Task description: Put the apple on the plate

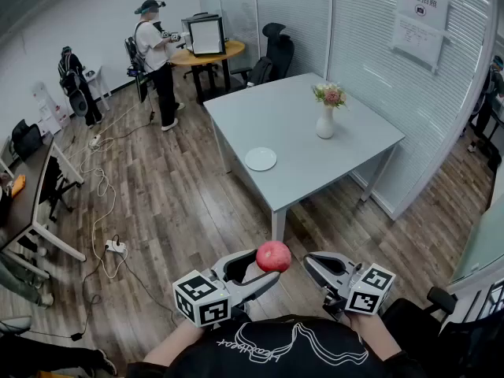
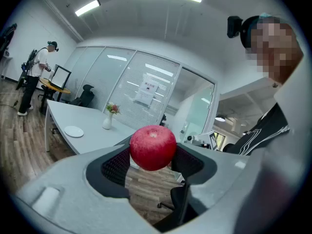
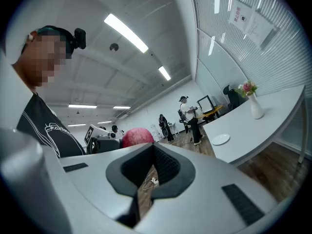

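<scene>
A red apple (image 1: 273,256) is held in the air in front of my chest, well short of the table; my left gripper (image 1: 268,267) is shut on it. In the left gripper view the apple (image 2: 152,147) sits between the two dark pads near the jaw tips. The small white plate (image 1: 261,159) lies near the front left edge of the grey table (image 1: 291,116), far ahead of both grippers. My right gripper (image 1: 316,264) hovers just right of the apple, shut and holding nothing. The right gripper view shows the apple (image 3: 138,137) beyond its jaws and the plate (image 3: 221,139) far off.
A white vase with flowers (image 1: 326,110) stands on the table behind the plate. A person (image 1: 157,53) stands at a round table at the back. Cables and a power strip (image 1: 115,246) lie on the wooden floor at the left, beside a desk (image 1: 35,203).
</scene>
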`<action>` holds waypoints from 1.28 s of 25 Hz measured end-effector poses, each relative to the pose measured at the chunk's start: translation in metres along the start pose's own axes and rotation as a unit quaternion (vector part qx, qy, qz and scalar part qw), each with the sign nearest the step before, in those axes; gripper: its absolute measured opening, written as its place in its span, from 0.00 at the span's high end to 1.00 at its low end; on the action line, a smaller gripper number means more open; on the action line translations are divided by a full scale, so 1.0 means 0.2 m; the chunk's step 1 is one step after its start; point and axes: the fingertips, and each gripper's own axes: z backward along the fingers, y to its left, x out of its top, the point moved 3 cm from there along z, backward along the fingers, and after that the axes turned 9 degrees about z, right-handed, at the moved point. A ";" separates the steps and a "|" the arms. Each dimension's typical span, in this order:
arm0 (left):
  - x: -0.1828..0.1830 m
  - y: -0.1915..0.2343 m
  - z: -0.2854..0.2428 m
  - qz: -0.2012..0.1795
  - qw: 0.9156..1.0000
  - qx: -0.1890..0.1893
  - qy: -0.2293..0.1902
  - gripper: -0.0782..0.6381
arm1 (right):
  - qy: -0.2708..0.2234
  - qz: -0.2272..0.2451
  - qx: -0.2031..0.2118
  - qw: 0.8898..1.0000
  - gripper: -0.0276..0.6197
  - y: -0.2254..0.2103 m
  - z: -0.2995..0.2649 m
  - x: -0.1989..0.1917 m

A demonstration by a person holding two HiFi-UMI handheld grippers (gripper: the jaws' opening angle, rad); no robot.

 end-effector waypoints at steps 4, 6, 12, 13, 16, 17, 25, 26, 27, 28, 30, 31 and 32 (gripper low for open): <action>-0.01 -0.01 -0.01 -0.006 1.000 0.000 0.001 0.47 | 0.003 0.006 -0.003 1.000 0.95 -0.01 0.02 0.00; 0.00 -0.01 -0.01 -0.009 1.000 0.002 0.002 0.47 | 0.001 0.008 -0.003 1.000 0.94 -0.01 0.02 0.02; 0.01 0.00 -0.04 -0.012 1.000 -0.002 0.005 0.47 | -0.001 0.011 -0.019 1.000 0.94 -0.05 0.03 0.02; 0.01 0.01 -0.05 -0.011 1.000 -0.003 0.007 0.47 | -0.002 0.010 -0.021 1.000 0.94 -0.06 0.03 0.02; 0.00 0.06 -0.08 -0.006 1.000 -0.005 0.012 0.47 | 0.001 0.003 -0.023 1.000 0.94 -0.10 0.01 -0.01; 0.01 0.08 -0.09 -0.004 1.000 -0.006 0.012 0.47 | 0.004 0.002 -0.024 1.000 0.94 -0.11 -0.01 -0.01; 0.10 0.33 -0.16 0.015 1.000 -0.018 0.016 0.47 | 0.014 -0.004 -0.039 0.999 0.94 -0.27 -0.19 -0.02; 0.13 0.37 -0.16 0.019 1.000 -0.019 0.016 0.47 | 0.015 -0.005 -0.041 0.999 0.94 -0.30 -0.22 -0.01; 0.15 0.42 -0.17 0.021 0.999 -0.020 0.016 0.47 | 0.016 -0.006 -0.044 0.999 0.94 -0.33 -0.27 -0.01; 0.19 0.48 -0.17 0.023 0.999 -0.020 0.016 0.47 | 0.017 -0.008 -0.046 0.999 0.94 -0.36 -0.32 0.00; 0.26 0.59 -0.19 0.026 0.999 -0.022 0.018 0.47 | 0.019 -0.011 -0.050 0.999 0.94 -0.42 -0.42 0.02; 0.29 0.65 -0.19 0.028 0.999 -0.024 0.020 0.47 | 0.020 -0.013 -0.053 0.998 0.94 -0.46 -0.47 0.03; 0.33 0.70 -0.20 0.030 0.999 -0.027 0.023 0.47 | 0.020 -0.014 -0.056 0.998 0.94 -0.49 -0.52 0.04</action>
